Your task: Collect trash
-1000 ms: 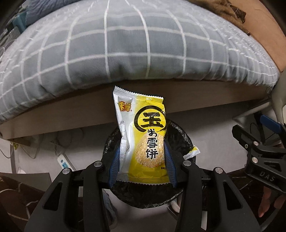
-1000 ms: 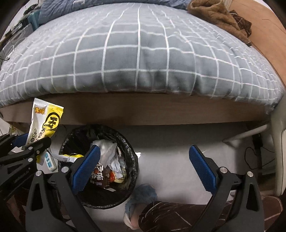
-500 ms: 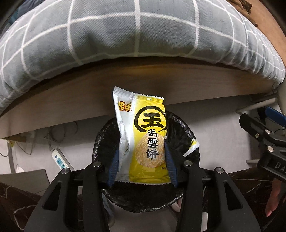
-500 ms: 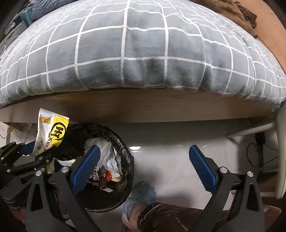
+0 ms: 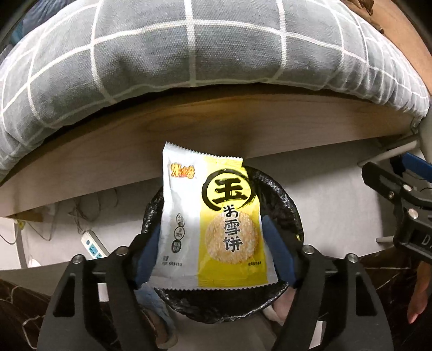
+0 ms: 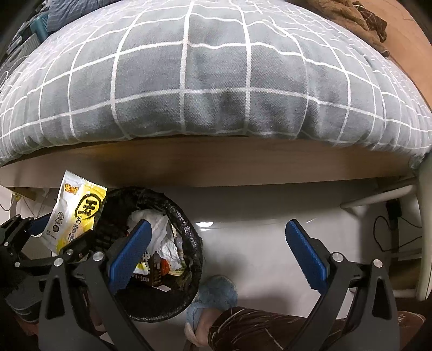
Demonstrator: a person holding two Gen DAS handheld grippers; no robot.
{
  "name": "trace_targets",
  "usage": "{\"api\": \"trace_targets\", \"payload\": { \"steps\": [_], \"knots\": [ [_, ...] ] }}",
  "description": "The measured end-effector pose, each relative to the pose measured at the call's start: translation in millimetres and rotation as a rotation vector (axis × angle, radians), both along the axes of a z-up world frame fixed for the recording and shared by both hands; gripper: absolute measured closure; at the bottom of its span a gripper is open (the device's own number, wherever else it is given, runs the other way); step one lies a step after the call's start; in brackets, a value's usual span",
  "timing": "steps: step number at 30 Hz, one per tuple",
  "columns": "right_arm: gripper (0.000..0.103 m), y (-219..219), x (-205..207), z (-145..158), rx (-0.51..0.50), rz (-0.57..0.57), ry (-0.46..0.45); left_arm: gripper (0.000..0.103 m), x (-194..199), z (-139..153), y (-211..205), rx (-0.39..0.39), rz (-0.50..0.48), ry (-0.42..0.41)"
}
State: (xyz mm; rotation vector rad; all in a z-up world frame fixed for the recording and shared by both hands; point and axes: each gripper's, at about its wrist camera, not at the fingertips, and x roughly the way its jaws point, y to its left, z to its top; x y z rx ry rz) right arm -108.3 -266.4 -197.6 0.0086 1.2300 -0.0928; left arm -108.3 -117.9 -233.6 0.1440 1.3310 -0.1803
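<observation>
Your left gripper [image 5: 213,245] points down over the bin, jaws opening, with the yellow-and-white snack wrapper [image 5: 216,224] standing upright between the blue pads; there's a visible gap on the right pad side, while on the left the pad sits right at the wrapper edge and you can't tell if it touches. The wrapper hangs directly above the black-bagged trash bin [image 5: 286,199], not yet down in it. Your right gripper [image 6: 218,248] has its jaws spread wide with nothing between them, over bare pale floor [image 6: 256,205] just right of the bin. From that side the bin holds crumpled white paper [image 6: 162,229] and a brown carton. A blue slipper [image 6: 218,294] and a dark patterned trouser leg [image 6: 259,324] sit just beside the bin. A white power strip [image 5: 93,244] lies on the floor left of the bin. Beyond it runs the wooden bed frame [image 5: 216,124], with the grey checked duvet [image 6: 216,81] bulging over its edge, and a brown cloth [image 6: 359,16] at the far right on top.
</observation>
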Motion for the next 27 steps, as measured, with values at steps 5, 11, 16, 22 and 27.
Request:
{"api": "trace_targets", "payload": {
  "steps": [5, 11, 16, 22, 27],
  "knots": [
    [0.008, 0.5, 0.6, 12.5, 0.007, -0.002, -0.031, 0.017, -0.9, 9.0, 4.3, 0.002, 0.0, -0.035],
    [0.008, 9.9, -4.8, 54.3, -0.025, 0.024, -0.141, 0.006, -5.6, 46.9, 11.9, -0.009, 0.015, -0.12],
    [0.008, 15.3, -21.3, 105.8, 0.018, -0.002, -0.254, 0.006, -15.4, 106.7, 28.0, -0.043, 0.04, -0.237],
    [0.008, 27.0, -48.7, 175.4, 0.033, -0.01, -0.391, 0.006, -35.9, 178.6, 46.5, -0.077, 0.089, -0.36],
    [0.008, 41.4, -77.2, 212.5, 0.023, 0.019, -0.461, 0.006, -59.7, 225.0, 53.9, -0.101, 0.109, -0.44]
  ]
}}
